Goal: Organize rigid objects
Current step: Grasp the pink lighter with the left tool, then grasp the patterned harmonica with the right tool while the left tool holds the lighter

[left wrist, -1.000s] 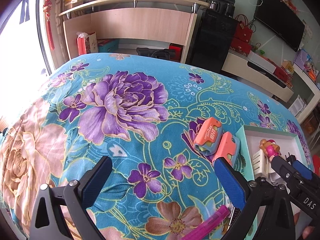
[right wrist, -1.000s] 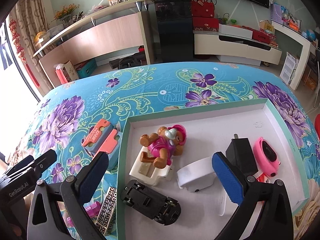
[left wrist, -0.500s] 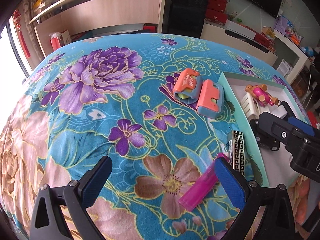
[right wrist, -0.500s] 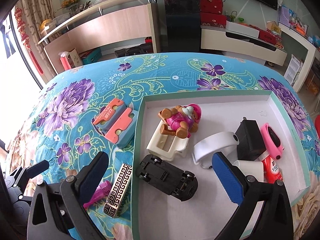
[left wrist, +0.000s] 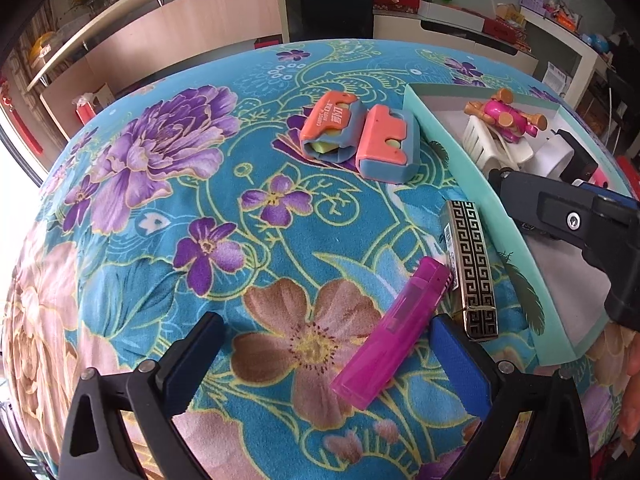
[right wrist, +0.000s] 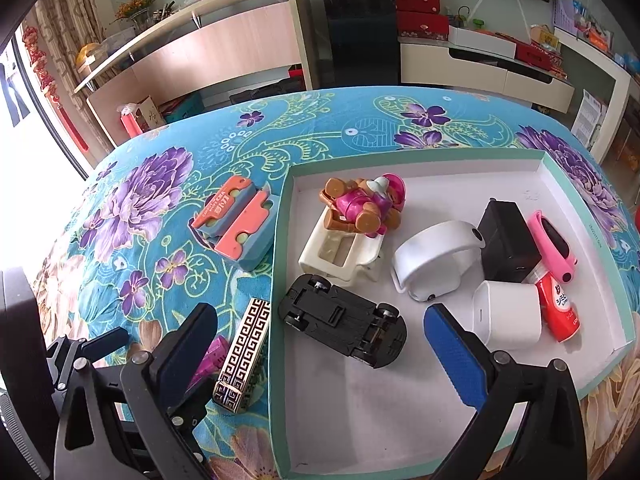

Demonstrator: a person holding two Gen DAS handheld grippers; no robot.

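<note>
Living room behind: long pale wood shelf unit (right wrist: 208,48), dark cabinet (right wrist: 360,28), red bags on a low white sideboard (right wrist: 480,68). In front, a surface draped in teal floral cloth (left wrist: 168,208).

Left gripper (left wrist: 324,354) low over the cloth, jaws spread wide, nothing between the pads. Translucent magenta plastic lighter (left wrist: 394,332) lying slantwise just ahead of the jaws, its lower part close beside the right blue pad (left wrist: 460,356); touching or not, cannot tell. Just beyond that pad, a black-and-gold key-patterned rectangular lighter (left wrist: 472,268), its near side against the magenta one's top. Farther ahead, centre-right of the jaws, two coral-and-blue-grey plastic cutters (left wrist: 360,138) side by side on the cloth.

Right gripper (right wrist: 320,330) above the mint-rimmed white cardboard box lid (right wrist: 280,240), jaws likewise wide and empty. Between and just ahead of the jaws, an upturned black toy car (right wrist: 344,320) inside the lid. Beyond it, a cream plastic toy chair (right wrist: 340,256) with a pink-clad brown bear figure (right wrist: 364,204) lying across it. Ahead of the right pad: a white curved plastic piece (right wrist: 436,256), a white cube charger (right wrist: 508,316), a black block adapter (right wrist: 506,236), a pink oval gadget (right wrist: 552,244), a small red bottle (right wrist: 558,308). Outside the lid, by the left pad, the patterned lighter and the magenta one, partly hidden.
</note>
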